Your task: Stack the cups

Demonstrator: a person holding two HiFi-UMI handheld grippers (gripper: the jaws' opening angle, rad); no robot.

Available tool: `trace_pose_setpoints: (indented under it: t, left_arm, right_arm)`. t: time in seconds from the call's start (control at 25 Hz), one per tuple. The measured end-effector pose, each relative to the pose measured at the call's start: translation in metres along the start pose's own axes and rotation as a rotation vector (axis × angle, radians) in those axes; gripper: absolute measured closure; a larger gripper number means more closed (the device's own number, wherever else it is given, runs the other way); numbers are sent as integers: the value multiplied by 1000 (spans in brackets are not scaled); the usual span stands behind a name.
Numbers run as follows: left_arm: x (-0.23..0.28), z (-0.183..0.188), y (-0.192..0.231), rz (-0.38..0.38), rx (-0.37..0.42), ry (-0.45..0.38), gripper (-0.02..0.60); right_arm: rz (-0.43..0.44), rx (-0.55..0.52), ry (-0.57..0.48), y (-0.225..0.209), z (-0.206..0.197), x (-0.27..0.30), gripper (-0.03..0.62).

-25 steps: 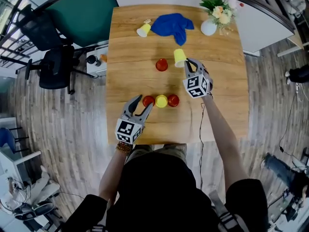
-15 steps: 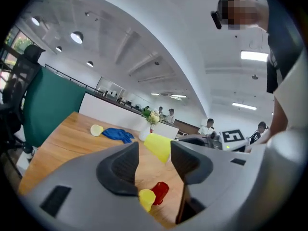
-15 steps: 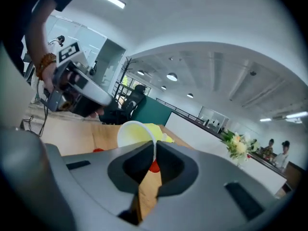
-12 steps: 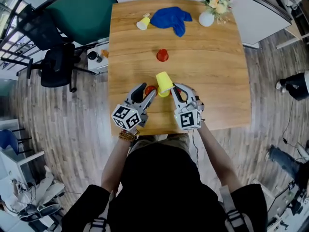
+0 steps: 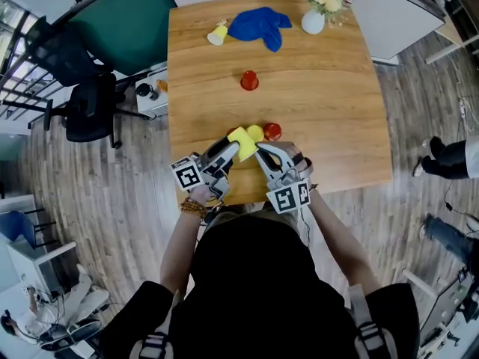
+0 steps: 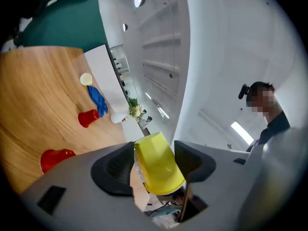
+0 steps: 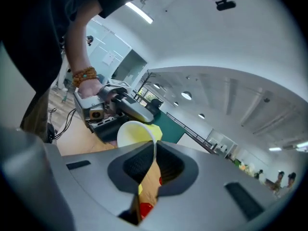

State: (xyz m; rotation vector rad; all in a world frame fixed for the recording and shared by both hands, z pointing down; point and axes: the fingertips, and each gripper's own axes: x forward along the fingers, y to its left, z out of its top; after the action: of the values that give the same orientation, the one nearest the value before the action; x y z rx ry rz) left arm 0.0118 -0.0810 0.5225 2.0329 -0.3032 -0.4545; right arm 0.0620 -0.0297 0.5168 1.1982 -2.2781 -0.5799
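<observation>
A yellow cup [image 5: 241, 142] hangs on its side above the table's near edge, between both grippers. My right gripper [image 5: 253, 148] is shut on its rim [image 7: 136, 133], the thin wall pinched between the pads. My left gripper [image 5: 232, 146] has its jaws on either side of the cup's body [image 6: 158, 163], and they are opening. Behind them a second yellow cup [image 5: 254, 132] and a red cup [image 5: 272, 131] stand upside down in a row. Another red cup [image 5: 249, 80] stands mid-table, and a pale yellow cup [image 5: 218, 34] lies at the back.
A blue cloth [image 5: 258, 25] lies at the far side of the wooden table [image 5: 329, 103], with a white vase of flowers [image 5: 313, 21] at the far right corner. Black office chairs [image 5: 86, 111] stand off the table's left edge.
My right gripper carried the yellow cup from mid-table back toward the near edge. My left gripper rose from the red cup in the row and its jaws now flank the carried cup.
</observation>
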Motion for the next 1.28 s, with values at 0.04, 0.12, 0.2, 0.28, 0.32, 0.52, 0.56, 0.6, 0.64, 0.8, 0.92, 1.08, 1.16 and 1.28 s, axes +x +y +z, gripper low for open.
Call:
trace_pose_setpoints:
  t: [0.04,0.12,0.2,0.28,0.32,0.52,0.56,0.6,0.64,0.8,0.92,1.08,1.16,1.28]
  left_arm:
    - [0,-3,1,-19,-36,3,316]
    - [0,-6,2,-26,-68,7,318]
    - [0,-6,3,-5,-40,7,318]
    - [-1,-3,4,26,11,2,318]
    - [-2,-2,4,40,39,4,318]
    - [-1,-6,5,81,182,107,319]
    - [0,-9,5,80,207,139,321]
    - [1,-12,4,77,231,167,325]
    - [2,-15,4,76,255,185,328]
    - [-2,-8,7,102,335,163,336]
    - [-5,5,17,202,459,146,337]
    - [-1,7,27,366,920,261,337]
    - [5,0,29,387,1119,317,337]
    - [14,-12,36,385,1212,352,337]
  right_arm:
    - [10,-18,-6,5,1,-1,571]
    - [23,-36,-2,11,0,-4,569]
    - [44,-45,17,17,-5,-5,563]
    - [75,-38,33,24,-8,-4,549]
    - [88,-23,37,26,-9,-3,542]
    - [78,76,86,19,-25,-1,527]
    - [71,79,97,16,-30,-1,539]
    - [70,78,107,14,-33,-1,543]
    - [75,75,114,14,-36,0,542]
    - [102,84,150,20,-48,-1,514]
    - [82,140,190,19,-60,-4,502]
    - [55,182,241,17,-76,-14,505]
    - [39,200,260,13,-83,-19,506]
    - [5,230,277,4,-90,-26,507]
